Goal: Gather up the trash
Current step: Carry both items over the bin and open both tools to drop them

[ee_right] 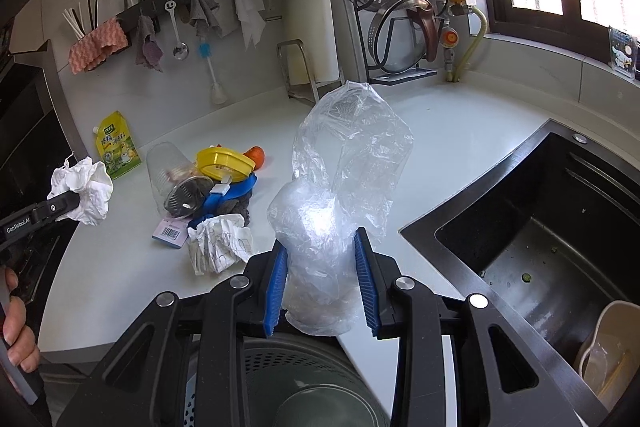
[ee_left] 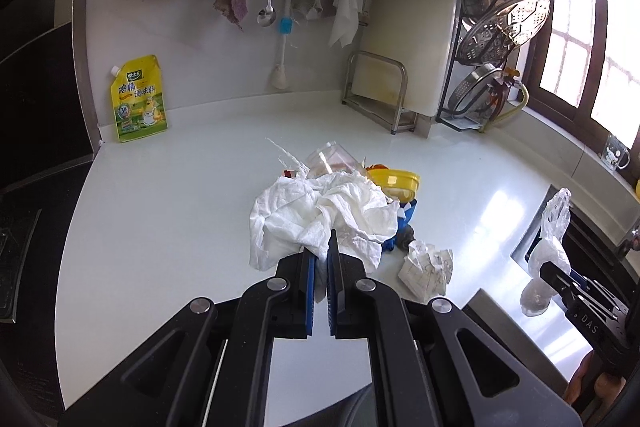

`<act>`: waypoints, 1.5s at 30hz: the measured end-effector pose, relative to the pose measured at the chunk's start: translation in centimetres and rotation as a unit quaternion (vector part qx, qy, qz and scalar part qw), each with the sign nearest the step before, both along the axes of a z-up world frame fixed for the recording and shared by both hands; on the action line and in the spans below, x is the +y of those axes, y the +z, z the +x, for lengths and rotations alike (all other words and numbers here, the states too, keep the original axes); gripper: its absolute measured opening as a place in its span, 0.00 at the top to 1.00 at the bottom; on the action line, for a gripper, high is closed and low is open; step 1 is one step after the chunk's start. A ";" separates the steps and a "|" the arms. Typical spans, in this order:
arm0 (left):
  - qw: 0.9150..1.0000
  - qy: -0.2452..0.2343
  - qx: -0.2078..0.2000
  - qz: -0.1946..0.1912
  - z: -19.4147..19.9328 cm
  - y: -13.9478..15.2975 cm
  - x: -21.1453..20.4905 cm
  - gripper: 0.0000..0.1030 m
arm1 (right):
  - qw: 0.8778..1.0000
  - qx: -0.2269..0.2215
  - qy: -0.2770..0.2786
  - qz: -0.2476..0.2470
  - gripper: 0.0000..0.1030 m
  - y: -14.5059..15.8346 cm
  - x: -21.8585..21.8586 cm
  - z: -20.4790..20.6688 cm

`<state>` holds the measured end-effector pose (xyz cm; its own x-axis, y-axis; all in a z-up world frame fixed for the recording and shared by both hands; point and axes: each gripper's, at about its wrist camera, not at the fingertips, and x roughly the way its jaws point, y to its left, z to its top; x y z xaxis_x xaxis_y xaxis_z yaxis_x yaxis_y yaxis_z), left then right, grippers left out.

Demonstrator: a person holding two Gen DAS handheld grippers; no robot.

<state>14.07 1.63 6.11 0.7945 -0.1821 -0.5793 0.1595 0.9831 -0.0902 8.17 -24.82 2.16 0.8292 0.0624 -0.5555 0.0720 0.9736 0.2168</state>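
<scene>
Both tongs are loaded above a white kitchen counter (ee_left: pixel 168 195). On the left, the left gripper (ee_left: pixel 323 255) has its blue-padded jaws squeezed nearly together on a crumpled white paper towel (ee_left: pixel 320 215), which bunches up past its fingertips and hangs clear of the worktop. Far beyond it, to its left against the wall, a yellow seasoning pouch (ee_left: pixel 139 99) stands upright.

Between the two tongs and ahead of them lies the remaining litter heap: a clear plastic cup (ee_right: pixel 166 171) on its side, a yellow lid (ee_right: pixel 225 162) over a blue piece (ee_right: pixel 234 193), something orange (ee_right: pixel 256 154) behind it, a barcoded pink card (ee_right: pixel 170 233) and a scribbled ball of paper (ee_right: pixel 220 247) nearest the grippers, all resting on the counter.

On the right, the right gripper (ee_right: pixel 322 267) has its jaws set partway apart, pads pressing a crumpled clear plastic bag (ee_right: pixel 340 187) that billows upward past its fingers. To this gripper's right, a dark sink (ee_right: pixel 552 211) is sunk into the counter, a pale container (ee_right: pixel 612 347) sitting in it. Directly below the right gripper, the meshed rim of a round bin (ee_right: pixel 296 367) shows. A person's hand (ee_right: pixel 18 331) grips the left tool's handle at the right camera's far left edge.
</scene>
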 end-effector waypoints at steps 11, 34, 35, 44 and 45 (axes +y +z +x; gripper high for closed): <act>0.998 -0.056 0.025 0.025 -8.3 -4.2 -2.6 0.95 | 1.000 0.018 0.021 0.000 0.70 -1.5 3.4 -7.6; 0.989 -0.090 0.112 0.034 -12.3 -11.4 -5.5 0.95 | 0.992 0.108 0.063 0.013 0.70 -8.3 5.6 -13.1; 0.989 -0.090 0.116 0.034 -12.2 -11.6 -5.5 0.95 | 0.991 0.111 0.066 0.013 0.70 -8.5 5.6 -12.9; 0.986 -0.089 0.135 0.036 -12.0 -12.7 -5.6 0.93 | 0.987 0.146 0.067 0.019 0.69 -10.5 5.6 -12.4; 0.986 -0.089 0.136 0.038 -12.0 -12.8 -5.6 0.92 | 0.987 0.146 0.068 0.020 0.69 -10.6 5.6 -12.4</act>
<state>2.04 -4.00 -6.72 0.5673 -0.2527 -0.7838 0.3094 0.9474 -0.0814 -4.22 -19.22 -8.47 0.6163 0.1878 -0.7648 0.0072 0.9698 0.2440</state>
